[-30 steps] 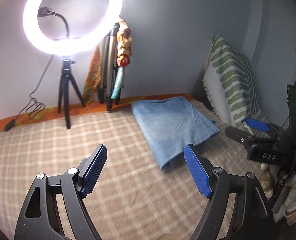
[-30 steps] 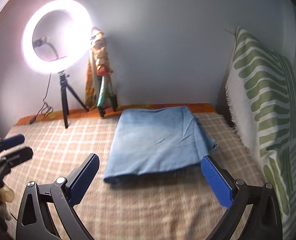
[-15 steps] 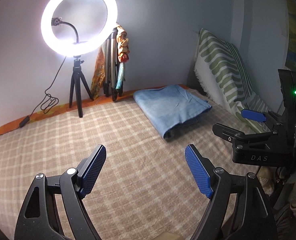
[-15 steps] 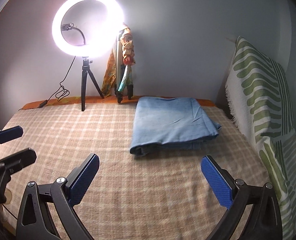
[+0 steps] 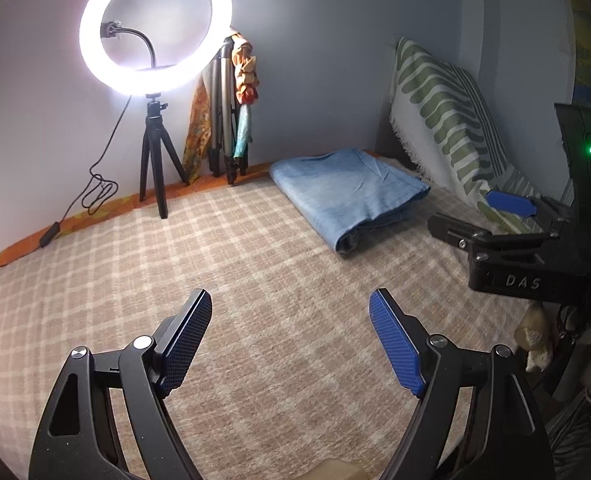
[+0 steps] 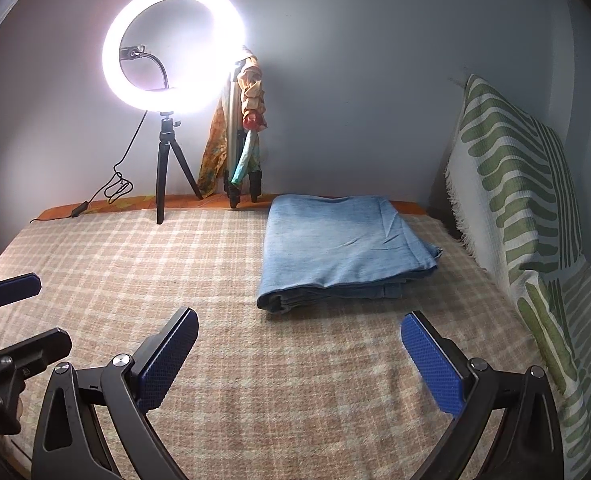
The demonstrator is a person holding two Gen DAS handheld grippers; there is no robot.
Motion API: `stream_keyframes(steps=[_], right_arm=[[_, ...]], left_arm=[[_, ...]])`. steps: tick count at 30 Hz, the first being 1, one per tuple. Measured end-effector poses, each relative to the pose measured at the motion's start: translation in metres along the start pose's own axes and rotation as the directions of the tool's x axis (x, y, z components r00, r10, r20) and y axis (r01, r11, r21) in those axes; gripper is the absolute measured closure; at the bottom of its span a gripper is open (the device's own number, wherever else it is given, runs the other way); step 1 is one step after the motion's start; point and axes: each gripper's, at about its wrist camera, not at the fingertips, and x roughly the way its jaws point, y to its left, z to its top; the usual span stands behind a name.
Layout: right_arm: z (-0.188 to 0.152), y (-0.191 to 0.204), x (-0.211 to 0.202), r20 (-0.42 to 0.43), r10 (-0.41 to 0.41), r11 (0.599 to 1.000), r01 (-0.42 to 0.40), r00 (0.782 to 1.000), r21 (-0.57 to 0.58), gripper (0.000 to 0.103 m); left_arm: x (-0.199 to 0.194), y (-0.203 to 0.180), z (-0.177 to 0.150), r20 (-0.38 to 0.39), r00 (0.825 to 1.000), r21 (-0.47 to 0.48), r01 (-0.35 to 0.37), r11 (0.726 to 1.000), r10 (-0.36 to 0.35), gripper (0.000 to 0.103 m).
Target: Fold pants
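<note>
Left gripper [image 5: 289, 304] spread wide, folded pants [image 5: 347, 192] well ahead, right gripper [image 6: 297, 326] likewise.

A lit ring light [image 6: 173, 46] on a black tripod [image 6: 165, 168] stands at eleven o'clock. Just beside it, a folded tripod draped with colourful cloth [image 6: 251, 120]. A green-patterned pillow [image 6: 511, 184] leans at two o'clock on the checked blanket [image 6: 175, 264].

Light blue pants [image 6: 339, 248] lie on a beige-and-cream checked blanket [image 6: 175, 264] beside a green-and-white striped pillow [image 6: 511, 184].

green-patterned cushion [image 6: 535, 216] cut off right
</note>
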Motion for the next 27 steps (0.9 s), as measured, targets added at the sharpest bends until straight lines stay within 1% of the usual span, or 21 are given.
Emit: stream_keyframes(steps=[2,6,11,16,24,27], right_arm=[[-0.003,-0.001,0.001,0.011,-0.013,1.000,0.013,1.000,-0.004,0.000],[-0.007,-0.005,0.008,0.006,-0.008,1.000,0.008,1.000,0.010,0.000],[-0.012,-0.006,0.012,0.012,-0.033,0.999,0.034,0.999,-0.019,0.000],[-0.013,-0.010,0.016,0.008,-0.023,1.000,0.023,1.000,-0.009,0.000],[-0.012,-0.012,0.018,0.013,-0.012,1.000,0.012,1.000,-0.001,0.000],[-0.013,-0.012,0.019,0.007,-0.006,1.000,0.006,1.000,0.002,0.000]], left_arm=[[0.002,0.001,-0.002,0.000,1.000,0.009,-0.018,1.000,0.018,0.022],[0.003,0.006,-0.002,0.004,0.999,-0.014,-0.033,0.999,0.033,0.022],[0.006,0.009,0.000,-0.002,0.999,-0.027,-0.049,0.998,0.049,0.021],[0.010,0.005,0.001,-0.014,0.998,-0.022,-0.063,0.998,0.063,0.021],[0.022,0.000,0.003,-0.077,0.993,-0.011,-0.094,0.996,0.093,0.021],[0.024,-0.002,0.002,-0.085,0.991,-0.004,-0.108,0.994,0.108,0.021]])
